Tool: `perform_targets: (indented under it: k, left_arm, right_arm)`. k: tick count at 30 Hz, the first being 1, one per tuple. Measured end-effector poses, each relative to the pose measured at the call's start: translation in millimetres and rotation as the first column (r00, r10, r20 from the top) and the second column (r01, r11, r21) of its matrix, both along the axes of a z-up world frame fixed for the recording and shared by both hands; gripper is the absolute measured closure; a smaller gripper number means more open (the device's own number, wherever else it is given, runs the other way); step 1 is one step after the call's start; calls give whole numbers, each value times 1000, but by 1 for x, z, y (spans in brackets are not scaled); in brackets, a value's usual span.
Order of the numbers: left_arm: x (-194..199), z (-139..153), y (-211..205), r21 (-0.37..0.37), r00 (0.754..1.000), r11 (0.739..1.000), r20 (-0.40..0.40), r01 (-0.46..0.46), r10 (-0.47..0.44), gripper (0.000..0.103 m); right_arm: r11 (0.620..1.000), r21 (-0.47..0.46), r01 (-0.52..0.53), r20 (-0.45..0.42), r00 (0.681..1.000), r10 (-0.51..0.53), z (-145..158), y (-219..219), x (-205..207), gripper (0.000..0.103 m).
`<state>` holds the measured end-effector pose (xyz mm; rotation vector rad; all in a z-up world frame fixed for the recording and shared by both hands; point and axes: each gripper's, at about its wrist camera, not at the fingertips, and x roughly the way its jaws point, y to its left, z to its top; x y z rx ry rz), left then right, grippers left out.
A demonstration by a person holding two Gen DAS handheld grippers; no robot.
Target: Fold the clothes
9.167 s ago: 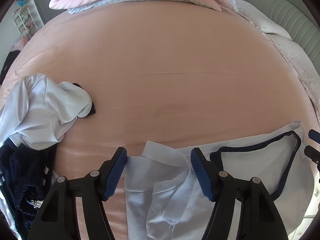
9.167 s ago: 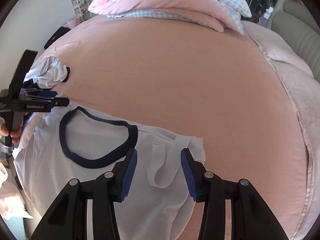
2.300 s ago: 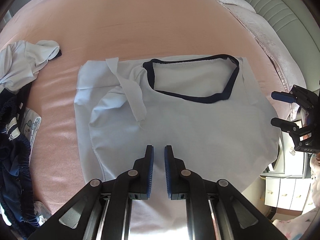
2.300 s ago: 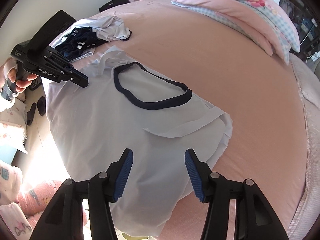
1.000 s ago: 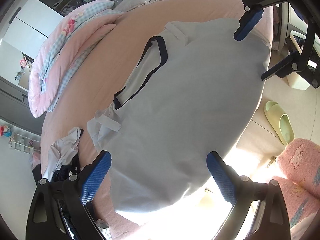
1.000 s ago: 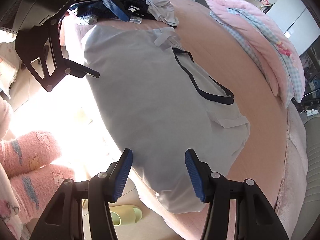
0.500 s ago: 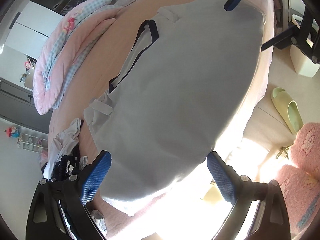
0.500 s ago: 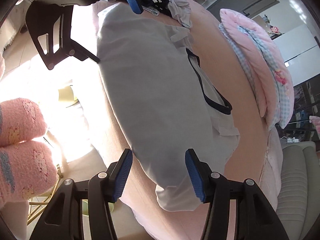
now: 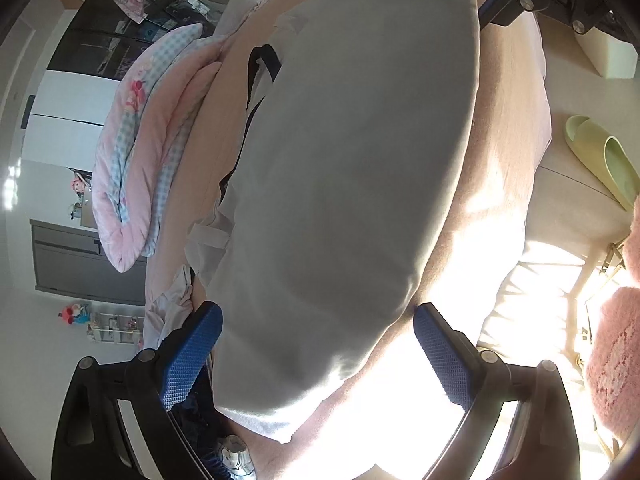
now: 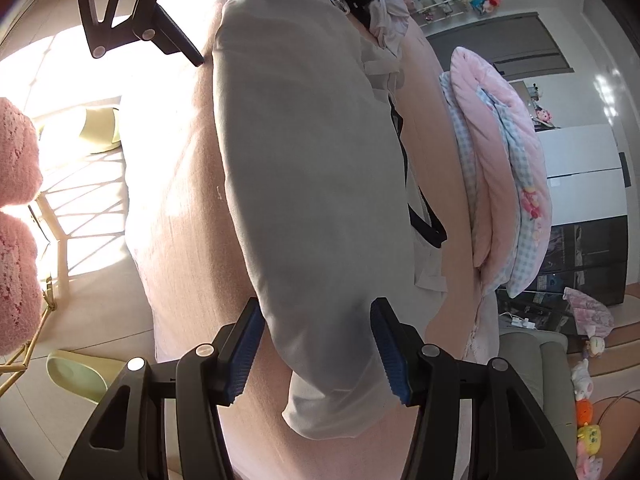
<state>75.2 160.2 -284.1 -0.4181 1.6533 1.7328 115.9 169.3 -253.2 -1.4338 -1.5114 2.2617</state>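
The shirt (image 9: 352, 184) is spread flat on the bed (image 9: 508, 128) but not yet folded, its hem corners framed between both grippers' wide, empty fingers (image 9: 192, 356).

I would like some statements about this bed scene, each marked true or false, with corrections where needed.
1. The light blue shirt lies spread on the pink bed. True.
2. The left gripper is shut on the shirt. False: its jaws stand wide open, and the pads are not pressing the cloth.
3. The shirt's neckline trim is red. False: it is dark navy.
4. A green slipper lies on the floor beside the bed. True.
5. The right gripper is open. True.
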Motion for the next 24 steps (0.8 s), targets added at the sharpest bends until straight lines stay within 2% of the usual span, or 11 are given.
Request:
perform_targets:
  k: [4,9,14,18,24]
  left_arm:
    - [3,-8,-1,-19,998,999,-56,29,-30,6]
    - [3,-10,0,-24,996,999,-72,41,-42,5]
    - [5,-12,1,-40,993,998,-98,55,-58,5]
    - [3,-6,4,-40,994,998,-94,49,-53,5]
    - [9,-2,4,-18,991,998,-116,67,-69,5]
  right_arm:
    - [1000,25,-10,-13,1000,10,-3,-4,2,49]
    - [998,55,-21,-25,999,22,-5,-6,-1,48]
    - [995,100,11,-67,998,-4,-3,-2,-9,48]
    - [995,94,22,-86,996,-14,-1,0,-13,48]
    - [984,177,-2,-121,992,24,-14,-5,-18,48]
